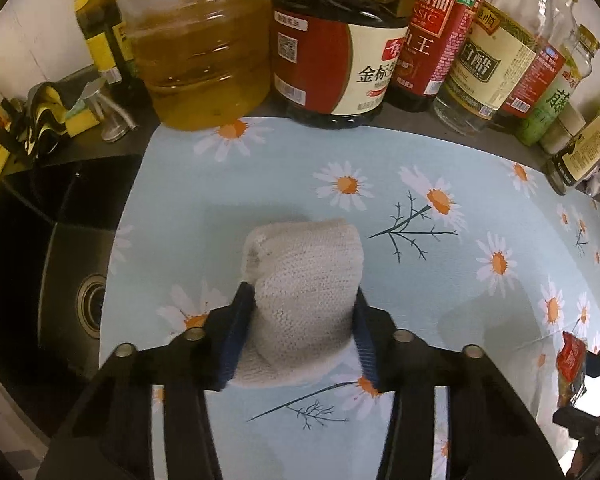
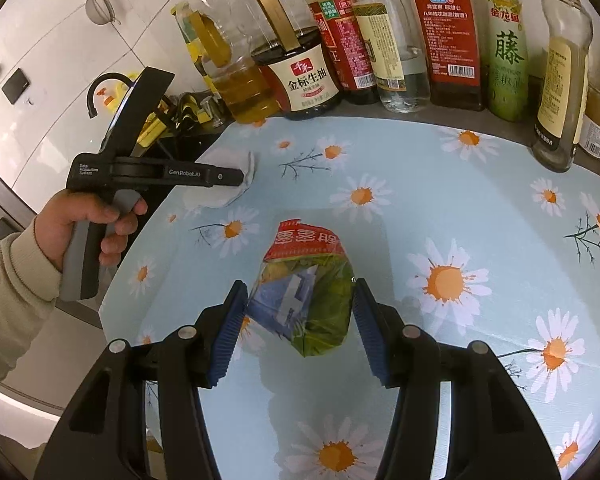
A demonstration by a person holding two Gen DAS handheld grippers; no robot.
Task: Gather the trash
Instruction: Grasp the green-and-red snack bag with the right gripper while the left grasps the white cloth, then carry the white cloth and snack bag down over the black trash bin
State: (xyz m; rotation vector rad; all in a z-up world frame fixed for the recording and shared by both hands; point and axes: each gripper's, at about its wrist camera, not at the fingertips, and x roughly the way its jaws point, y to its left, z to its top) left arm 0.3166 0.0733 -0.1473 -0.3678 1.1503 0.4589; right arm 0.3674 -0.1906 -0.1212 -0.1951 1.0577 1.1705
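Observation:
A crumpled white paper towel (image 1: 304,280) lies on the daisy-print mat (image 1: 340,160). My left gripper (image 1: 302,300) is shut on it, both blue pads pressing its sides. It also shows in the right wrist view (image 2: 224,176), with the left gripper (image 2: 236,178) on it. A crumpled snack wrapper (image 2: 304,288), red on top and green-blue below, sits between the pads of my right gripper (image 2: 300,300). The left pad touches it; a thin gap shows at the right pad. The wrapper shows small at the lower right in the left wrist view (image 1: 572,360).
Bottles of oil (image 1: 204,52), soy sauce (image 1: 332,52) and vinegar (image 1: 484,68) line the back of the mat. A black sink (image 1: 52,264) with faucet and sponges lies to the left. More bottles (image 2: 560,80) stand at the right rear.

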